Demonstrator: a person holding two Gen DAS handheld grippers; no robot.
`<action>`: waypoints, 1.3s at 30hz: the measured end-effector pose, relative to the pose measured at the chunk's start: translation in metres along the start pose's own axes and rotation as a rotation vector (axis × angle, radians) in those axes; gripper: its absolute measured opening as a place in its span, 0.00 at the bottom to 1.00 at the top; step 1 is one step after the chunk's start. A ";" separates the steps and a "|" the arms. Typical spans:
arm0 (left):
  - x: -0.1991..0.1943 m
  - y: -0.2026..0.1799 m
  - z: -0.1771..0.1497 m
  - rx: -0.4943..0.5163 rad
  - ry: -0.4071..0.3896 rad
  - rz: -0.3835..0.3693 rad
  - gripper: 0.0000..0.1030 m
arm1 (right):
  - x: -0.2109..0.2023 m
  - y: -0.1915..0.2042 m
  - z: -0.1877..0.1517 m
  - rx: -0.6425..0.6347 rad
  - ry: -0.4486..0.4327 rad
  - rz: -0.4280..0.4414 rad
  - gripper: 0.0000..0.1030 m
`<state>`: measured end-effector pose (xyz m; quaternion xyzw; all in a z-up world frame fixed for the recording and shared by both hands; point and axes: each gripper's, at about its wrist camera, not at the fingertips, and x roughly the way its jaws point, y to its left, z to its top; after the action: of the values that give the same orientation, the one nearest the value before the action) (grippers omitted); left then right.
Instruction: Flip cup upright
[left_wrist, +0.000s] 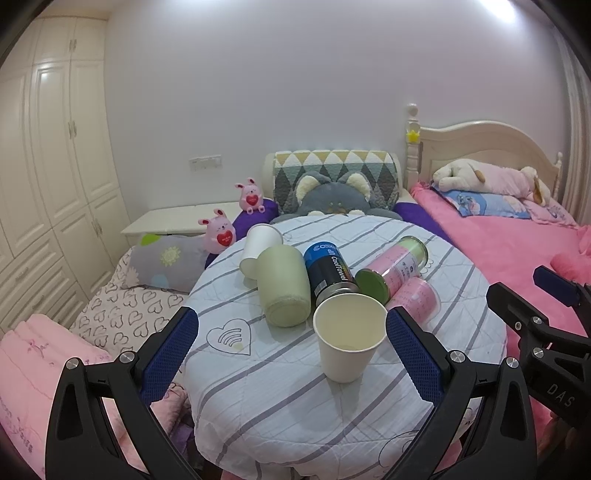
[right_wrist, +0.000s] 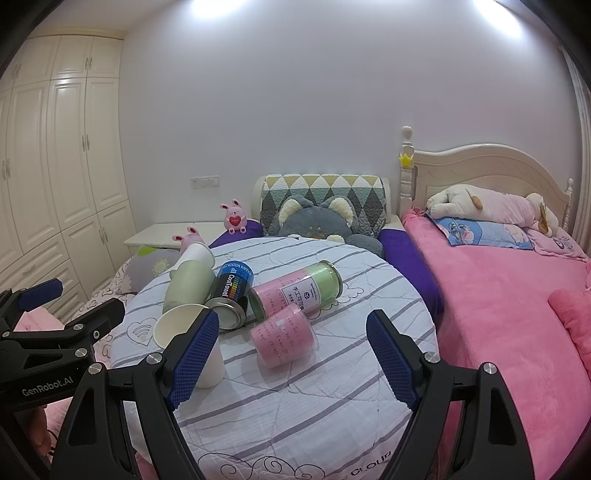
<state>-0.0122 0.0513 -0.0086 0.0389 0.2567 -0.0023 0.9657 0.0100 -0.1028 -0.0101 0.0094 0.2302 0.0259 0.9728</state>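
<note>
Surface: round table (left_wrist: 280, 406) under a white quilted cloth with grey stripes; heart print near its left edge.
Room: bedroom; cream wardrobe (left_wrist: 55, 166) on the left, bed with pink blanket (right_wrist: 498, 314) on the right, grey cat cushion (left_wrist: 332, 199) behind the table, two pink bunny toys (left_wrist: 221, 230) at the back left.
Paper cup: white paper cup (left_wrist: 349, 338) stands upright at the near middle of the table, mouth up, long axis vertical; inside looks empty.
Second cup: another white paper cup (left_wrist: 258, 245) lies on its side at the far left, mouth toward the back.
Green tumbler: pale green tumbler (left_wrist: 282, 286) lies on its side, base toward me, touching the far cup.
Cans: blue-black can (left_wrist: 330, 273) marked CoolTowel lies on its side just behind the upright cup; contents not visible.
Jars: clear jar with pink and green filling (right_wrist: 295, 293) lies on its side; a shorter pink-filled jar (right_wrist: 284, 338) lies in front of it.
My left gripper (left_wrist: 291, 343): spread wide, holding nothing; the upright cup sits between the fingers, no contact visible.
My right gripper (right_wrist: 288, 362): spread wide, empty, over the near right of the table; the upright cup is just behind its left finger.
</note>
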 end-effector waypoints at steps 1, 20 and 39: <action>0.000 0.000 0.000 -0.001 0.001 0.001 1.00 | 0.000 0.000 0.000 0.000 0.001 -0.001 0.81; -0.002 0.001 -0.001 0.015 -0.031 0.057 1.00 | 0.004 0.009 0.000 -0.014 0.000 0.018 0.81; 0.000 0.003 0.000 0.017 -0.026 0.061 1.00 | 0.011 0.015 -0.003 -0.035 0.030 0.028 0.81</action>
<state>-0.0122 0.0546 -0.0079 0.0550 0.2425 0.0245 0.9683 0.0182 -0.0874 -0.0170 -0.0047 0.2443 0.0439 0.9687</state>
